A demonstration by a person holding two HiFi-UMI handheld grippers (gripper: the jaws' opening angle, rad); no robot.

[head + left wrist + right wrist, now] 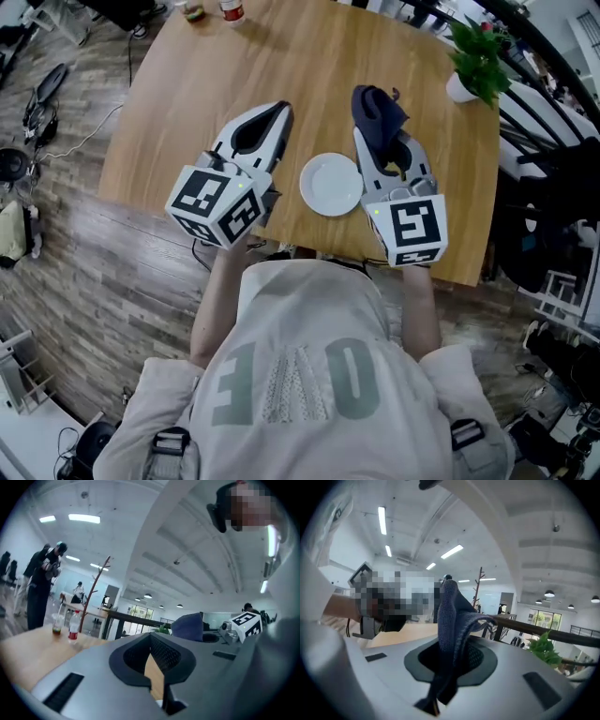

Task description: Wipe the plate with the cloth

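Plate: counter's 6 o'clock edge, within reach.
Left hand-held gripper: 9 o'clock of plate, jaws together, empty, likely spare for steadying.
Right hand-held gripper: 3 o'clock, clamped on cloth, its bulk left free for wiping.
Plant: 2 o'clock corner.

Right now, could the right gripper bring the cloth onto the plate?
Probably yes. The right gripper is shut on the cloth, just beside the plate, which lies bare on the table; the left gripper is on its other side.
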